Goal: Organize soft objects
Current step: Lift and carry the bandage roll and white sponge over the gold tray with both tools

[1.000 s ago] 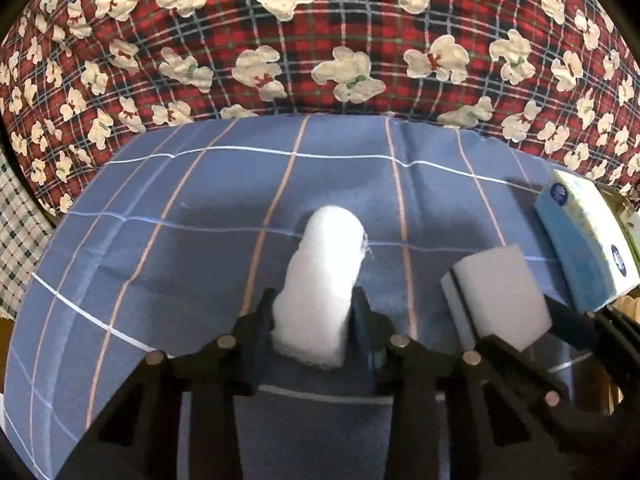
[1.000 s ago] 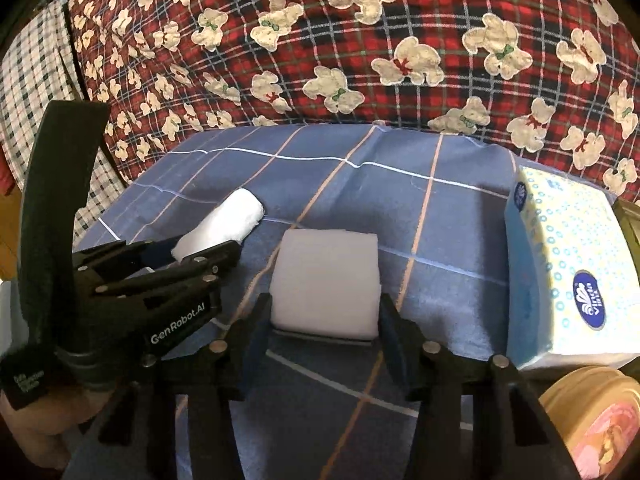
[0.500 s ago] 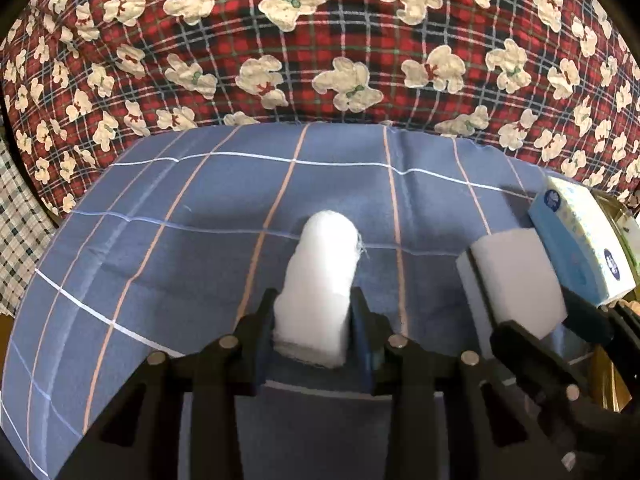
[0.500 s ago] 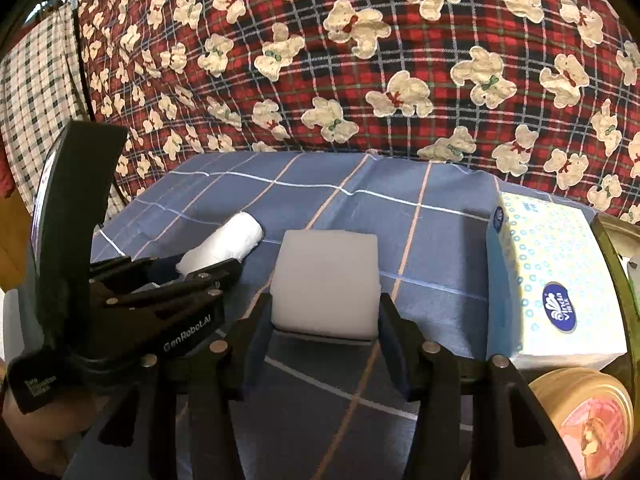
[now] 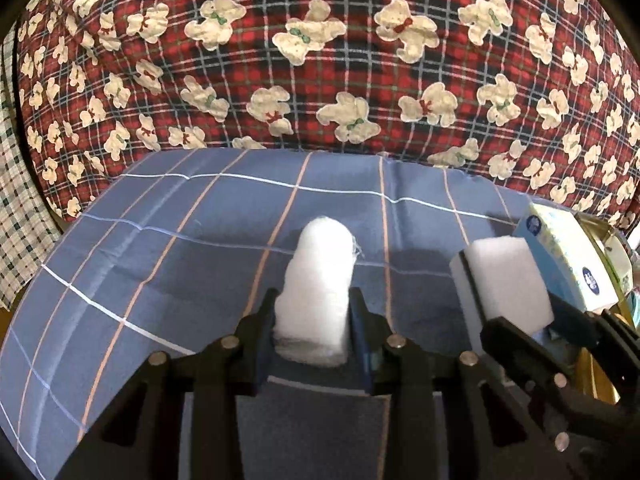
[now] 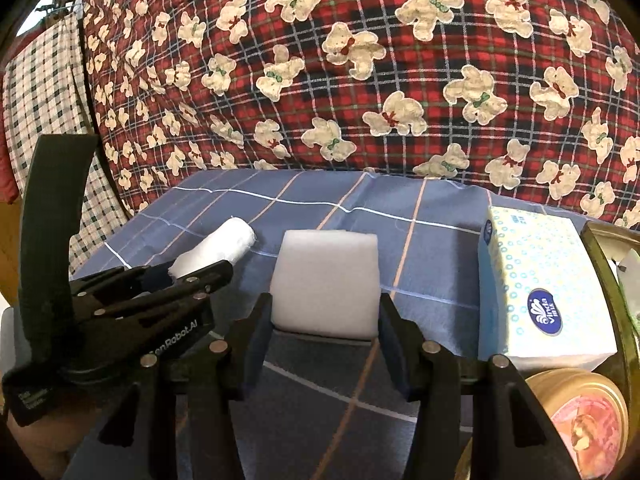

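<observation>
Left gripper [image 5: 314, 326] jaws pinch the near end of a white rolled cloth bundle [image 5: 320, 280], pads pressed on both sides. Right gripper [image 6: 326, 330] jaws clamp a white rectangular foam sponge block [image 6: 326, 280], half open around its width. Both soft items sit side by side over the blue checked cloth [image 6: 420, 248] covering the tabletop, roll toward the left edge. Blue-and-white tissue pack [image 6: 540, 280] lies at the right edge, beside a round gold tin [image 6: 580, 420]. Red plaid bear-print fabric [image 5: 320, 60] hangs behind the far edge.
</observation>
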The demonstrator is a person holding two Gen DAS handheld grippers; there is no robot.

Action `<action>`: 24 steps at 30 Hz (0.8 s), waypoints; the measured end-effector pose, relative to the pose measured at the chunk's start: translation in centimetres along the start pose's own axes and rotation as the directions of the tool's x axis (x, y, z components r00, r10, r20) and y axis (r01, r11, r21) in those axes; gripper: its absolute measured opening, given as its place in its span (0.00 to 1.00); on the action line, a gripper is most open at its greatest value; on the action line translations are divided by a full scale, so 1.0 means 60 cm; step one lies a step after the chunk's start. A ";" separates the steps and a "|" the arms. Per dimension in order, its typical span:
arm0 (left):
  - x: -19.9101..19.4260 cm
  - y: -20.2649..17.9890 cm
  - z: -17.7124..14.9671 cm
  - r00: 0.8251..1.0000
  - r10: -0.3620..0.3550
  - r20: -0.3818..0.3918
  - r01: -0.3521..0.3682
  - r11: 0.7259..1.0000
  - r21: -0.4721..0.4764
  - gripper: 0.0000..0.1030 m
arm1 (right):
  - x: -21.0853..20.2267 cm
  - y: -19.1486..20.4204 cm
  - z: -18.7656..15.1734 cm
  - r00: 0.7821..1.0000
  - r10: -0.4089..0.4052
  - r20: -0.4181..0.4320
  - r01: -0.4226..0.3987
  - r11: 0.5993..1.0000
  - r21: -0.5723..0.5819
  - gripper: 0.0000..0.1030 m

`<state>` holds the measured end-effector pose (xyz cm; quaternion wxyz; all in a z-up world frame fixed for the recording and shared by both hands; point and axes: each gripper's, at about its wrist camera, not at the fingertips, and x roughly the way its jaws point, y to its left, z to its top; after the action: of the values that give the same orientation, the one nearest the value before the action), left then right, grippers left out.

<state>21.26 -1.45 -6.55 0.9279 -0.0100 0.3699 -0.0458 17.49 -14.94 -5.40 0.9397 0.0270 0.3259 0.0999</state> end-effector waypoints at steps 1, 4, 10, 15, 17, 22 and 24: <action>-0.002 0.000 0.000 1.000 0.002 0.005 -0.002 1.000 0.000 0.31 | -0.001 0.000 0.000 1.000 0.001 0.003 -0.001 1.000 0.001 0.52; -0.011 0.001 -0.001 0.999 0.002 0.032 -0.002 1.000 -0.007 0.31 | -0.005 -0.002 -0.001 1.000 0.009 0.018 -0.009 1.000 0.007 0.52; -0.030 -0.005 -0.004 0.996 0.009 0.093 -0.008 1.000 -0.006 0.31 | -0.012 -0.003 -0.002 0.999 0.020 0.046 -0.021 1.000 0.011 0.52; -0.043 -0.001 -0.006 0.991 0.018 0.133 -0.015 1.000 -0.024 0.31 | -0.018 -0.003 -0.003 0.997 0.027 0.066 -0.028 1.000 0.010 0.52; -0.048 0.000 -0.008 0.989 0.021 0.147 -0.017 0.999 -0.032 0.31 | -0.020 -0.001 -0.004 0.997 0.027 0.073 -0.027 1.000 0.004 0.52; -0.057 -0.001 -0.011 0.985 0.024 0.170 -0.018 0.999 -0.039 0.31 | -0.028 0.009 -0.006 0.994 0.016 0.104 -0.014 1.000 -0.028 0.52; -0.060 -0.001 -0.012 0.983 0.024 0.180 -0.016 0.999 -0.044 0.31 | -0.032 0.010 -0.008 0.993 0.014 0.116 -0.011 0.999 -0.035 0.52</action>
<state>18.16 -1.14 -4.58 0.9577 -0.0300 0.2850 -0.0275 15.64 -14.75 -4.54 0.9568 0.0188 0.2687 0.1096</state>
